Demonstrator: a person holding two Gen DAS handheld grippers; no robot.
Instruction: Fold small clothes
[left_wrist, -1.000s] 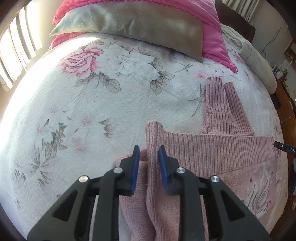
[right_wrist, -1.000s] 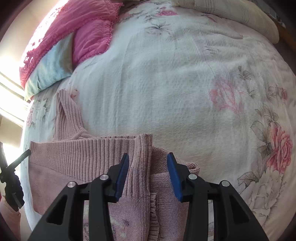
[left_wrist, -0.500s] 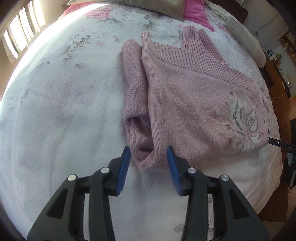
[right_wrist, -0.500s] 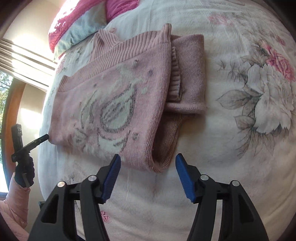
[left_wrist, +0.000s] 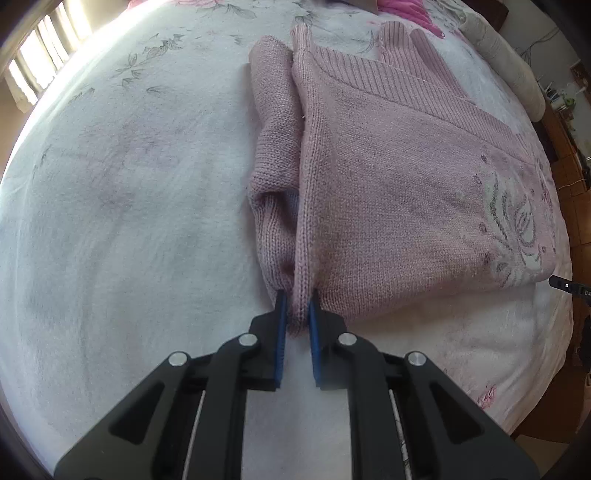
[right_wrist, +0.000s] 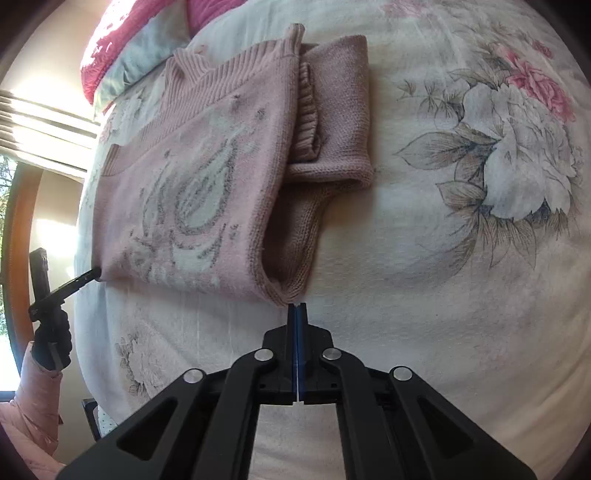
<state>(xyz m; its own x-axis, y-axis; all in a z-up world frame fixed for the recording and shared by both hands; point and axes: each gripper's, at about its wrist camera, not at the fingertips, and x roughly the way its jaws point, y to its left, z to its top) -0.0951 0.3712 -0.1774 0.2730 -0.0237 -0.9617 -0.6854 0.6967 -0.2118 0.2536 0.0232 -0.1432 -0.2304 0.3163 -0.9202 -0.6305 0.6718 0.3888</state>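
A corner of the sweater (left_wrist: 388, 184) is pinched between the left gripper (left_wrist: 295, 306) fingers. The right gripper (right_wrist: 296, 306) is fully closed, empty, just short of the sweater's corner.

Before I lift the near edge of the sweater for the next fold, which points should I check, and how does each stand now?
1. Left tool clamps the sweater corner: ok.
2. Right tool holds the other corner: cannot tell; its pads meet, and the knit lies just ahead.
3. Sleeve tucked fully under the body: not ok; it sticks out sideways.
4. Sweater body lies flat: ok.
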